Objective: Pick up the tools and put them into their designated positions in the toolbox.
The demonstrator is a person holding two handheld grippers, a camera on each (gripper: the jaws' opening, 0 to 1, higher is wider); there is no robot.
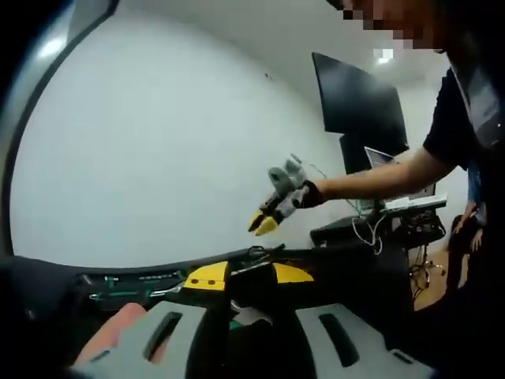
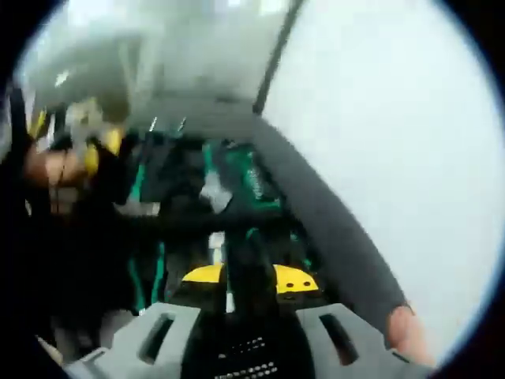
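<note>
Black toolbox (image 2: pixel 237 205) lies open under both grippers, green-handled tools (image 2: pixel 251 180) seated in its moulded slots.

Seen from the right gripper view, the right gripper (image 2: pixel 246 278) clenches a dark tool over the tray; blur hides which tool. In the left gripper view, the left gripper (image 1: pixel 248 278) hangs just above the box edge, whether its yellow-tipped jaws grip anything cannot be told. Beyond, a person's arm (image 1: pixel 379 178) stretches before a pale wall (image 1: pixel 158 142), a wall monitor (image 1: pixel 359 99) and a cluttered desk (image 1: pixel 394 209).
</note>
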